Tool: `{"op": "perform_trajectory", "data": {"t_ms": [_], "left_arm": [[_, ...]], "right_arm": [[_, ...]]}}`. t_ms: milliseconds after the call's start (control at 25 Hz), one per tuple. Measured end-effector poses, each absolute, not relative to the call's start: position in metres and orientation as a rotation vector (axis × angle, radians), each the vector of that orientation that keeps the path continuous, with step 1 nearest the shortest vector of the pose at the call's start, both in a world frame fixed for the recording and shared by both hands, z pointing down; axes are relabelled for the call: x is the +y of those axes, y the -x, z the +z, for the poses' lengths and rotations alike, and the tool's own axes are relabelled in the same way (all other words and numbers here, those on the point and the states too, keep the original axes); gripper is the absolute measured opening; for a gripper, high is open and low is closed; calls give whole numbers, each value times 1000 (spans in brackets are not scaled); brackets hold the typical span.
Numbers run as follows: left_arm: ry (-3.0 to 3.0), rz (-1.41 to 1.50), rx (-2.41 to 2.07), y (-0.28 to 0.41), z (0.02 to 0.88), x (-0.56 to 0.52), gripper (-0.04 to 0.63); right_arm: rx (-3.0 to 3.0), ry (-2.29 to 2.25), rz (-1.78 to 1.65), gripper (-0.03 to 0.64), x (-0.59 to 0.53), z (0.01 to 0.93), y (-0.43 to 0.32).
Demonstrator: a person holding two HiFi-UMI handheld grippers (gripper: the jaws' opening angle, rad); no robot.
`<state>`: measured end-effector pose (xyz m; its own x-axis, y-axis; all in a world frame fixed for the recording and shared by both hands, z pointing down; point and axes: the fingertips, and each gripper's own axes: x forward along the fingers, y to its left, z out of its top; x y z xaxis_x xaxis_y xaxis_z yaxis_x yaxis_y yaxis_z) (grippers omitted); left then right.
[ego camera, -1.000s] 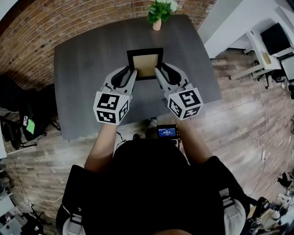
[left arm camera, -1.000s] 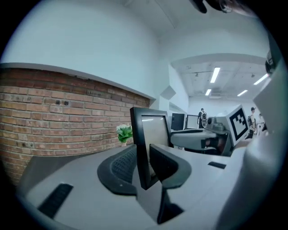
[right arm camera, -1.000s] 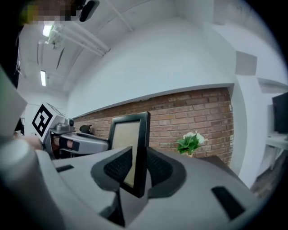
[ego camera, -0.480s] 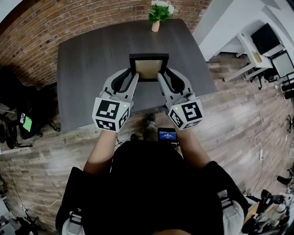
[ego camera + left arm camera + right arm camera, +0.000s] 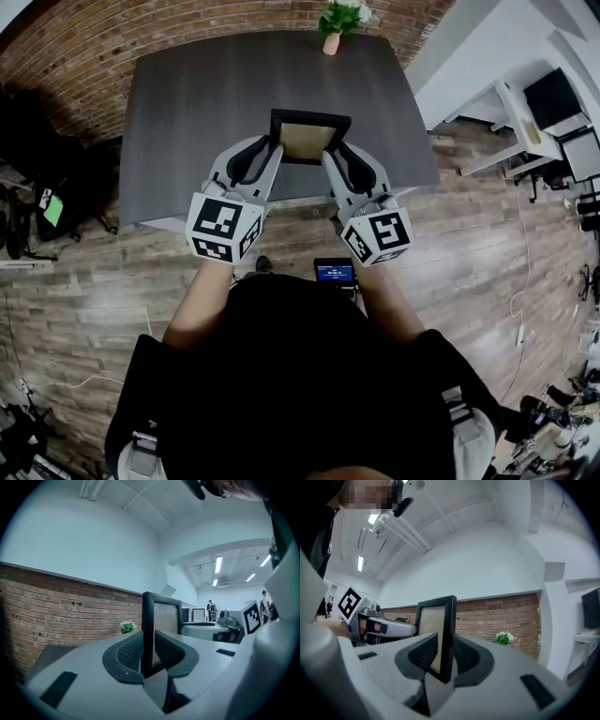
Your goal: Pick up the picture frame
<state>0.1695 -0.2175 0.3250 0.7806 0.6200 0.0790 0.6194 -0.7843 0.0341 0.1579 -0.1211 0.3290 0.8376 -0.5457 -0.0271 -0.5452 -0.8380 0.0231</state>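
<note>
Above the near edge of the dark table (image 5: 187,103), the left gripper (image 5: 274,152) and the right gripper (image 5: 329,157) are each clamped on a side rail of the picture frame (image 5: 309,139). Both should be held level and evenly tight so the frame is not twisted, and the far plant (image 5: 339,19) avoided

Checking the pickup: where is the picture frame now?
Head view: the picture frame is gripped at its sides by the left claw and right claw, over the dark table's near edge.
</note>
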Motion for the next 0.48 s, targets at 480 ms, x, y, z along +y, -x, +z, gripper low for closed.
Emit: {"op": "perform_trajectory", "data": {"t_ms": [480], "left_arm": [[-2918,232,1089,-55,368,-120,69]], "right_arm": [[-865,-3048,57,103,-23,370,-40]]}}
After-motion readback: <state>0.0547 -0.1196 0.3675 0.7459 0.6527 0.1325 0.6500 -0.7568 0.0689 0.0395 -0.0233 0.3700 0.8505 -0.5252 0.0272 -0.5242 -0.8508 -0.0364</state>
